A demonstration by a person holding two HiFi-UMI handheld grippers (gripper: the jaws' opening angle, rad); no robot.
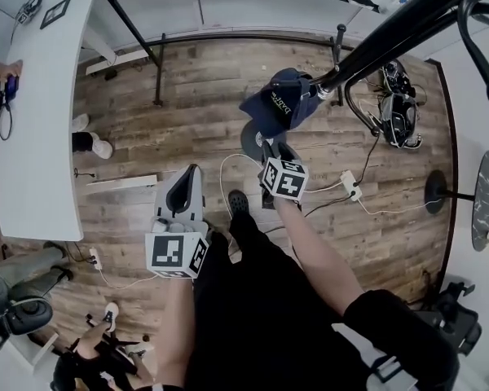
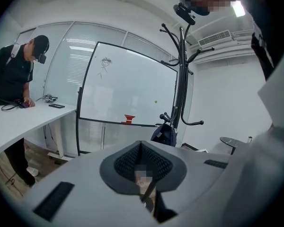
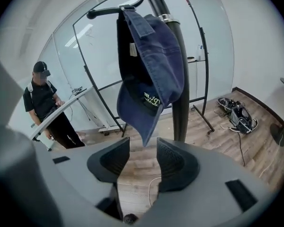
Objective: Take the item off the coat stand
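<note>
My right gripper (image 3: 143, 162), jaws apart, sits just below the navy cloth cap (image 3: 149, 74), hanging brim-down, seemingly not touching it.

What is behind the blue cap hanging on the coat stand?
The coat stand's black pole stands right behind the cap, its middle stretch partly covered by the crown. The cap hangs from a hook arm.

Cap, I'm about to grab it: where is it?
Right gripper view: the cap hangs on the coat stand, left of its pole, above the open jaws.
</note>
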